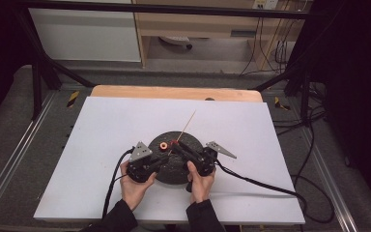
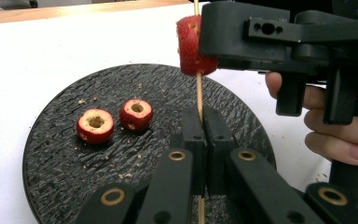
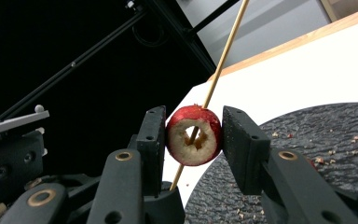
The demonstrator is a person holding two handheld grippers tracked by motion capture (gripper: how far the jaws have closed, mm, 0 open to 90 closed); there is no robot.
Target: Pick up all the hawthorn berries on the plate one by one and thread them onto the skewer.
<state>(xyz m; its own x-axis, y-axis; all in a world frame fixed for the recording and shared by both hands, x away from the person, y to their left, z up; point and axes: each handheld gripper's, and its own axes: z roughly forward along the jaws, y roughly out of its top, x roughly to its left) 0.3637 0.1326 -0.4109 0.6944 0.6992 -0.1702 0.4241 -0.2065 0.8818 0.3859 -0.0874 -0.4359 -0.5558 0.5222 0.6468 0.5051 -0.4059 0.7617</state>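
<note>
A round black slate plate (image 1: 174,171) lies on the white board. My left gripper (image 2: 204,123) is shut on the lower part of a thin wooden skewer (image 2: 198,88), which stands tilted above the plate. My right gripper (image 3: 193,135) is shut on a red cored fruit (image 3: 186,116), and the skewer (image 3: 223,56) runs through the fruit's hole. The left gripper view shows that fruit (image 2: 191,46) on the skewer above my jaws. Two more cored red fruits (image 2: 95,125) (image 2: 136,114) lie on the plate (image 2: 121,88). In the high view both grippers (image 1: 166,157) (image 1: 176,143) meet over the plate.
The white board (image 1: 101,145) covers a wooden table (image 1: 174,92), with its far edge bare. Crumbs lie scattered on the plate. Cables trail from both grippers across the board toward the front and right. A dark metal frame stands around the table.
</note>
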